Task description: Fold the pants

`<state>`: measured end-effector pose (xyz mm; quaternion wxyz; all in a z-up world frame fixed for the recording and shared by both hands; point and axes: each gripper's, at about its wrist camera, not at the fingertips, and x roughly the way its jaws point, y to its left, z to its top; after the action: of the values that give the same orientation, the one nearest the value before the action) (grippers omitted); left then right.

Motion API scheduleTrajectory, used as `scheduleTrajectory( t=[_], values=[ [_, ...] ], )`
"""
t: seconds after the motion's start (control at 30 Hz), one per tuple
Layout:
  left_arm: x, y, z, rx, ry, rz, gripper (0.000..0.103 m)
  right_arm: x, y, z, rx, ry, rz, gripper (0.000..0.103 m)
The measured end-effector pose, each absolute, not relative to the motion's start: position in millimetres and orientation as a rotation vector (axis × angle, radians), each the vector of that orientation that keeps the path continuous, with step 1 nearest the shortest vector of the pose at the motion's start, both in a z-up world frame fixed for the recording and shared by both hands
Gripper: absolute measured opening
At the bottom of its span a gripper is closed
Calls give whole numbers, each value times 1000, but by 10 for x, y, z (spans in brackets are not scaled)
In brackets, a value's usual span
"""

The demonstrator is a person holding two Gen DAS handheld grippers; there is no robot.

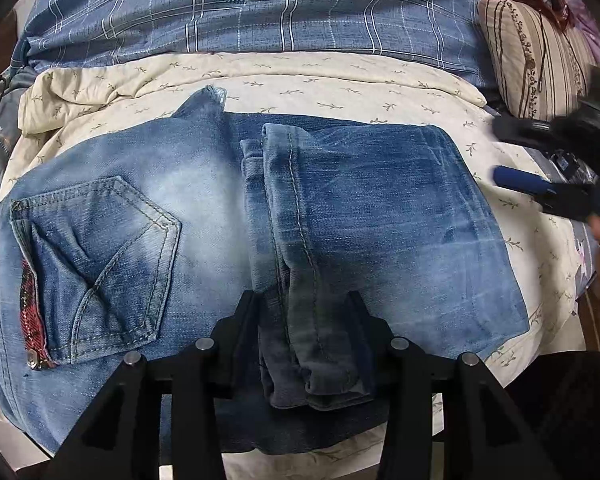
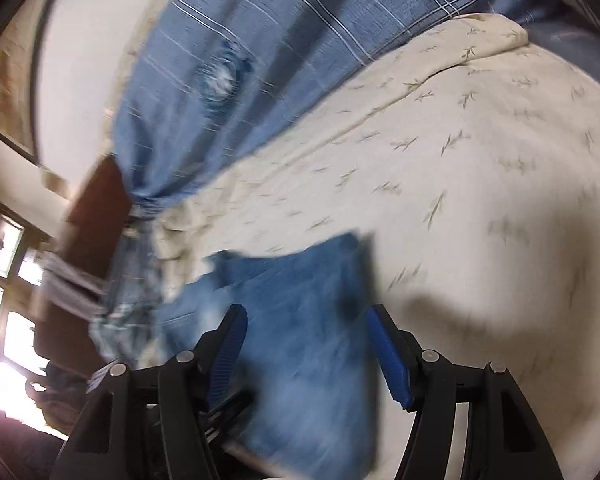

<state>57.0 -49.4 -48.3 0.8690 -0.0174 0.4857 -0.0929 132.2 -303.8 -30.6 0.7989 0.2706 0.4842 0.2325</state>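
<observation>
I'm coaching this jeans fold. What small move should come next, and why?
Probably open the left gripper and let go: its fingers pinch the leg cuffs, already laid over the seat of the jeans. The right gripper is open, holding nothing.

A bedroom in a home is shown. The work surface is a bed, spread with a cream quilt (image 1: 300,76) printed with small leaf sprigs, and a blue checked duvet (image 1: 260,8) is bunched along its far side, with a striped floral pillow (image 1: 536,60) propped at one end. In the right wrist view a bright window (image 2: 12,292) and dark wooden furniture (image 2: 88,208) are seen beyond the bed, against a plain pale wall (image 2: 92,40).
</observation>
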Motion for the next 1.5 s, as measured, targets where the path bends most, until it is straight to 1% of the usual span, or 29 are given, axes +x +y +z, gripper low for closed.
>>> scheduleTrajectory(
  t=[0.07, 0.1, 0.13, 0.17, 0.2, 0.23, 0.27, 0.33, 0.37, 0.43, 0.47, 0.53, 0.57, 0.6, 0.7, 0.77, 0.9, 0.93, 0.97, 1.0, 1.03, 1.07, 1.17, 1.23, 1.27, 1.33, 1.4, 1.47, 1.5],
  values=[
    [593, -483, -490, -50, 1022, -194, 47, 1517, -2923, -405, 530, 1097, 490, 66],
    [598, -482, -489, -52, 1022, -195, 47, 1572, -2871, -443, 499, 1115, 474, 62],
    [595, -485, -487, -52, 1021, -198, 47, 1625, -2831, -487, 473, 1137, 464, 53],
    [591, -486, -489, -52, 1019, -199, 47, 1647, -2810, -483, 464, 1127, 454, 27],
    [589, -483, -491, -54, 1016, -203, 47, 1647, -2787, -453, 445, 1124, 441, 20],
    [589, -471, -492, -56, 1013, -207, 47, 1606, -2719, -368, 391, 1102, 442, 17],
    [589, -459, -498, -56, 1011, -209, 47, 1553, -2649, -292, 345, 1074, 437, 16],
    [582, -461, -508, -52, 1004, -207, 47, 1471, -2566, -184, 270, 1024, 410, 16],
    [570, -470, -509, -45, 999, -204, 47, 1515, -2543, -247, 228, 1043, 385, 16],
    [560, -496, -515, -34, 995, -194, 48, 1578, -2577, -431, 208, 1081, 339, 23],
    [560, -493, -516, -33, 996, -193, 48, 1566, -2645, -451, 251, 1072, 348, 25],
    [562, -502, -519, -38, 996, -195, 48, 1509, -2796, -395, 341, 1072, 357, 43],
    [565, -496, -522, -41, 997, -196, 48, 1447, -2884, -335, 378, 1062, 364, 67],
    [561, -491, -523, -42, 997, -196, 48, 1368, -2964, -263, 394, 1039, 359, 74],
    [563, -498, -516, -44, 995, -193, 49, 1099, -3117, -122, 453, 1023, 390, 74],
    [571, -508, -517, -48, 993, -189, 50, 903, -3092, -174, 520, 1069, 411, 74],
    [559, -504, -523, -52, 990, -189, 50, 584, -2940, -385, 489, 1157, 455, 74],
    [560, -504, -523, -55, 992, -189, 50, 551, -2876, -457, 484, 1178, 469, 72],
    [559, -500, -526, -60, 992, -189, 50, 521, -2818, -519, 471, 1188, 465, 54],
    [560, -495, -528, -60, 993, -190, 50, 507, -2760, -555, 441, 1201, 462, 31],
    [561, -493, -526, -58, 993, -193, 50, 495, -2688, -544, 380, 1195, 439, 28],
    [565, -489, -525, -58, 993, -195, 50, 467, -2629, -476, 331, 1166, 430, 22],
    [573, -464, -528, -75, 992, -199, 51, 353, -2506, -258, 223, 1083, 392, 18],
    [569, -476, -534, -67, 990, -202, 55, 376, -2415, -366, 122, 1100, 345, 18],
    [568, -493, -535, -59, 989, -203, 55, 412, -2441, -505, 124, 1127, 316, 26],
    [557, -491, -496, -56, 991, -209, 56, 431, -2507, -540, 179, 1117, 316, 32],
    [509, -387, -401, -129, 976, -229, 56, 411, -2533, -409, 175, 1094, 296, 72],
    [369, -142, -209, -264, 911, -251, 56, 374, -2578, -214, 159, 1027, 281, 72],
    [303, -28, -140, -317, 883, -260, 60, 358, -2606, -120, 168, 994, 276, 72]
  ],
)
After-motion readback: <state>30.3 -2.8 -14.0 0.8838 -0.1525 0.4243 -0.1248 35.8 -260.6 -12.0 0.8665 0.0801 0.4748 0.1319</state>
